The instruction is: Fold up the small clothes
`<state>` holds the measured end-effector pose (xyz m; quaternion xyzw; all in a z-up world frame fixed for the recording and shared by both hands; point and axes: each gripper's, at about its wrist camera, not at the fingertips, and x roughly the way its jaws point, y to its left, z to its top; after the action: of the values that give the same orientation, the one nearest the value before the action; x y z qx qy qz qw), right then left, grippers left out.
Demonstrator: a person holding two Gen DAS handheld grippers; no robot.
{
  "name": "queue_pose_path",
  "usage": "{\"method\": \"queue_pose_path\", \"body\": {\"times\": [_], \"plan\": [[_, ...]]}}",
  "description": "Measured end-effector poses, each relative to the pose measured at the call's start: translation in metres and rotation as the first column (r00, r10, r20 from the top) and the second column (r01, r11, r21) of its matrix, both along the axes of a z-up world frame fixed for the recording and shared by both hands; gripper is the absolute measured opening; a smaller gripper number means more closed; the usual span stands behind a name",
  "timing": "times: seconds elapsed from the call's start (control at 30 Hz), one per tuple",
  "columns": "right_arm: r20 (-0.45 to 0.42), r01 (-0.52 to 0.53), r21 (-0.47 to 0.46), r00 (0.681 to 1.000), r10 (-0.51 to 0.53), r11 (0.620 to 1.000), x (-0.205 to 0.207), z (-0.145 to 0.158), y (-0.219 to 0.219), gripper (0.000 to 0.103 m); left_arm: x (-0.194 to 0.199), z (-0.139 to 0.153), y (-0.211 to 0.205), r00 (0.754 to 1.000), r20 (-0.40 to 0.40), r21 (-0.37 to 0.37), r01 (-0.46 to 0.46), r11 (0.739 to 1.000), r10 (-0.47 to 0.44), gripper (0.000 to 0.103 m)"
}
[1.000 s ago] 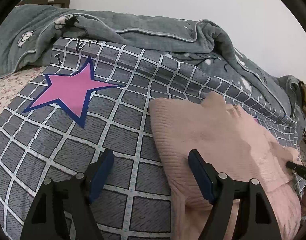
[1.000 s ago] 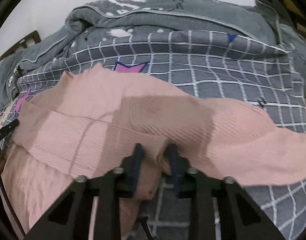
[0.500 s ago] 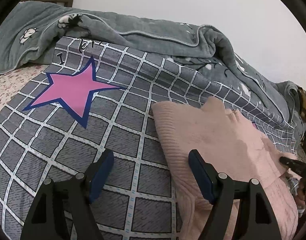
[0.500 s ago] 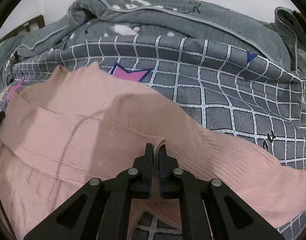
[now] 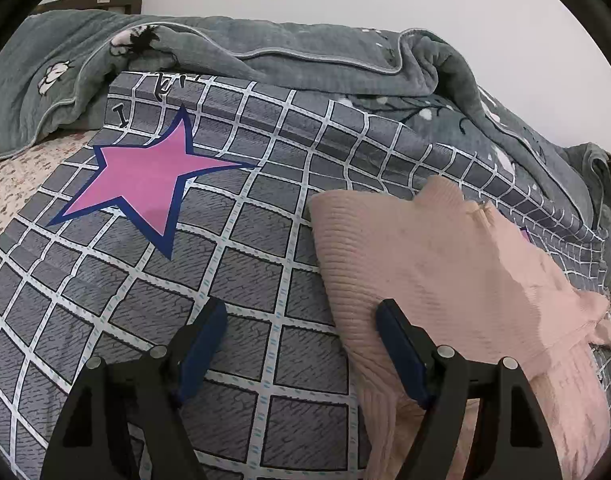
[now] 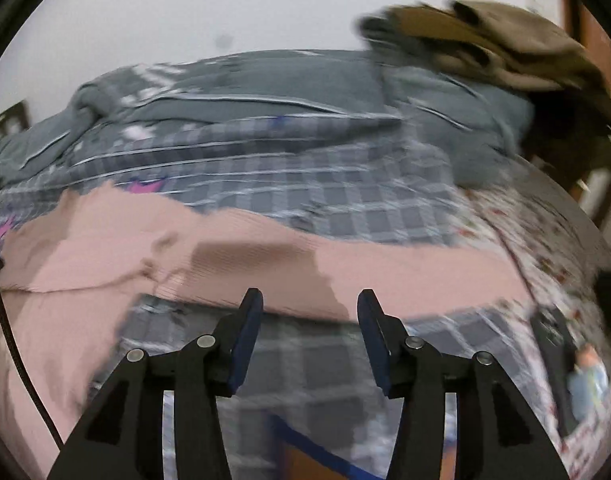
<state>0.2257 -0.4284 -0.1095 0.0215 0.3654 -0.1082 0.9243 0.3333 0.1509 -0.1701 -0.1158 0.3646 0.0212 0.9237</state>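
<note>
Your left gripper (image 5: 301,344) hangs over the bed with its fingers (image 5: 203,340) spread wide and nothing between them. One finger sits above the grey checked sheet (image 5: 241,280); the other overlaps the near left edge of the pink knit garment (image 5: 445,280) in the picture, and whether it touches the cloth cannot be told. The garment lies flat on the checked sheet, to the right of the big pink star (image 5: 145,176) printed there, with one ribbed layer folded over the rest. Behind the sheet a grey quilted blanket (image 5: 305,68) is heaped along the wall.

Your right gripper (image 6: 309,332) has just been opening: its fingers (image 6: 247,336) now stand apart and hold nothing. This view is smeared by motion. The pink garment (image 6: 225,256) stretches across the frame just beyond the fingertips, free of them, one long part running off to the right over the checked sheet (image 6: 345,208). Between and below the fingers you see only the sheet's grey squares. Farther right the sheet ends and a pale floral bedcover (image 6: 537,248) shows. A brown bundle of cloth (image 6: 505,48) sits on the grey blanket (image 6: 265,80) at the upper right. A thin black cable (image 6: 13,340) curves down the left edge of this view.
</note>
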Motion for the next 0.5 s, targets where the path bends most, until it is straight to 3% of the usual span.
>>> {"method": "queue_pose_path", "body": {"times": [0.2, 0.5], "plan": [[0.008, 0.091, 0.043, 0.996, -0.091, 0.995, -0.022, -0.005, -0.048, 0.05, 0.0, 0.0, -0.002, 1.0, -0.004, 0.025, -0.003, 1.0, 0.003, 0.079], [-0.01, 0.164, 0.156, 0.986, -0.164, 0.974, 0.004, -0.025, -0.106, 0.05, 0.001, 0.0, -0.002, 1.0, -0.005, 0.024, -0.002, 1.0, 0.003, 0.08]]}}
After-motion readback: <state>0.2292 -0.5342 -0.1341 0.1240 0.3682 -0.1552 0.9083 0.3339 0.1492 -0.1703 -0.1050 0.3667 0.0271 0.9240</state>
